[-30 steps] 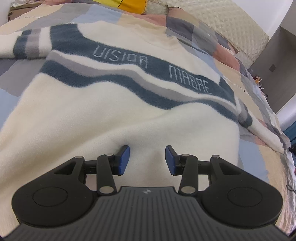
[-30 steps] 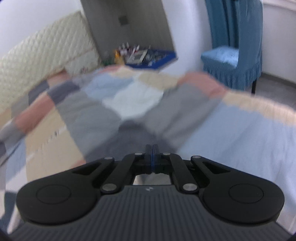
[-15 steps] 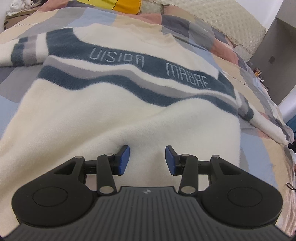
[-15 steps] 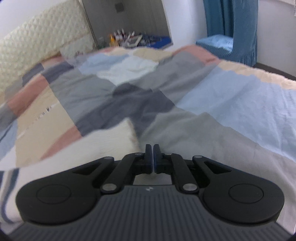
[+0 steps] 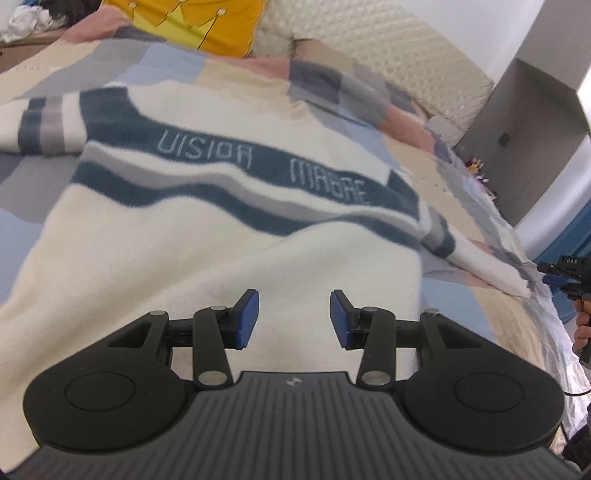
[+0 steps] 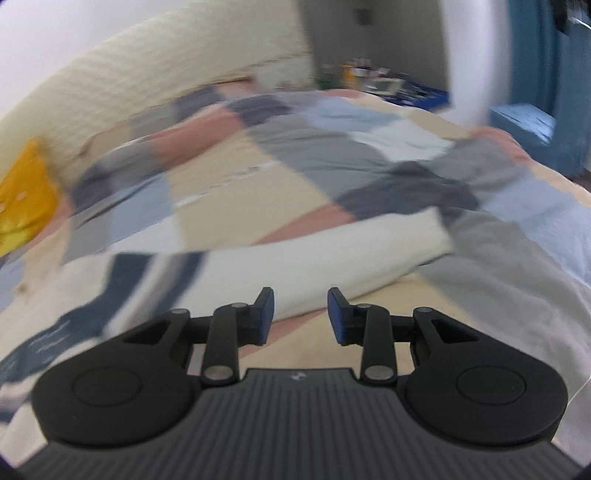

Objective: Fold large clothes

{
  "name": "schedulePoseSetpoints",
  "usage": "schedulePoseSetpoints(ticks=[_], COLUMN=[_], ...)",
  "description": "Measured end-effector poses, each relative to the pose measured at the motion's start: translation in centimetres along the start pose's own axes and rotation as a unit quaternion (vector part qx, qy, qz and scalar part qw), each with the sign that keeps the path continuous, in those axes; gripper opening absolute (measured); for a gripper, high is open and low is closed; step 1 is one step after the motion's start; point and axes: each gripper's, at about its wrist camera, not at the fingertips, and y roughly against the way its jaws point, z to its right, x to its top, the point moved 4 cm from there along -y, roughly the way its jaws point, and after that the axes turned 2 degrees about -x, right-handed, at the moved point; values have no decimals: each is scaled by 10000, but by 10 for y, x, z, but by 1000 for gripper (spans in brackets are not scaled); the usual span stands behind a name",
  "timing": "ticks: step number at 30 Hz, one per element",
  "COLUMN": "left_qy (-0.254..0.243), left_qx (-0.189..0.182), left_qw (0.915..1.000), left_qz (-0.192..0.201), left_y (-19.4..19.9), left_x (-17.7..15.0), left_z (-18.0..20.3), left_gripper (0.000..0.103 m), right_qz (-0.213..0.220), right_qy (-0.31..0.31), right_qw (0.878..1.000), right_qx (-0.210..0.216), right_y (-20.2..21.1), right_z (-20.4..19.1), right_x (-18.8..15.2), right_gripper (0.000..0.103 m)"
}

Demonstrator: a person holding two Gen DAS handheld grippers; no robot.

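My left tool [image 5: 294,318] hangs tilted down over the lower body of the cream sweater [image 5: 207,258], its blue pads spread apart with nothing between them and no fabric pinched. My right tool [image 6: 300,314] points down at a slant over the sweater's right sleeve [image 6: 332,254]; its jaws are opening, and nothing lies between them. In the left wrist view the right tool [image 5: 567,273] shows at the far right edge, held in my hand [image 5: 583,332]. The sweater lies flat on the patchwork bedspread [image 5: 443,177], front up, its long axis running from the hem beneath my left tool toward the quilted headboard [image 5: 388,55]. The navy and grey chest stripes with lettering cross it from side to side. Both sleeves stretch outward toward the bed's two side edges; the right sleeve ends near the right edge. A yellow cushion [image 5: 195,22] rests by the headboard.
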Motion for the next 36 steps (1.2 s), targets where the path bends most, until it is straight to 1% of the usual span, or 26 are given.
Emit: schedulePoseSetpoints(ticks=[6, 10, 13, 16, 18, 19, 22, 26, 28, 30, 31, 33, 35, 36], left_qy=[-156, -218, -271, -343, -404, -450, -606, -684, -780, -876, -942, -1165, -1498, -1548], left_qx=[-343, -473, -612, -755, -821, -849, -894, -847, -807, -719, -649, -387, -152, -111], left_qw=[9991, 9981, 9972, 9960, 9953, 9949, 9939, 9940, 9936, 9933, 9930, 9920, 9879, 9869], left_qz=[212, 325, 326, 322, 320, 298, 225, 9, -111, -230, -283, -299, -377, -433], left_y=[37, 53, 63, 71, 75, 76, 76, 67, 58, 47, 40, 30, 18, 13], left_x=[0, -4, -9, -17, -23, -26, -37, -55, -61, -67, -70, -75, -80, -82], left_z=[14, 21, 25, 31, 35, 38, 46, 54, 60, 64, 66, 71, 77, 78], left_gripper=[48, 48, 48, 48, 48, 48, 48, 48, 48, 48, 48, 48, 48, 48], right_qz=[-6, -35, -124, -250, -237, -210, -302, -262, -266, -159, -84, 23, 8, -50], right_qy=[319, 455, 564, 332, 16, -63, -228, -28, 66, 180, 243, 310, 269, 188], right_qw=[9976, 9930, 9889, 9847, 9829, 9822, 9769, 9781, 9784, 9794, 9802, 9808, 9821, 9823], right_qx=[617, 1085, 1370, 1690, 1824, 1865, 2103, 2066, 2051, 2005, 1963, 1925, 1865, 1861], right_y=[62, 99, 122, 137, 143, 145, 144, 143, 140, 140, 139, 136, 129, 125], right_z=[-67, -109, -137, -153, -159, -161, -172, -172, -168, -163, -162, -158, -154, -151], right_x=[-19, -44, -68, -94, -110, -117, -140, -160, -162, -164, -164, -165, -164, -164], right_gripper=[35, 35, 35, 35, 36, 37, 37, 37, 37, 37, 37, 37, 37, 37])
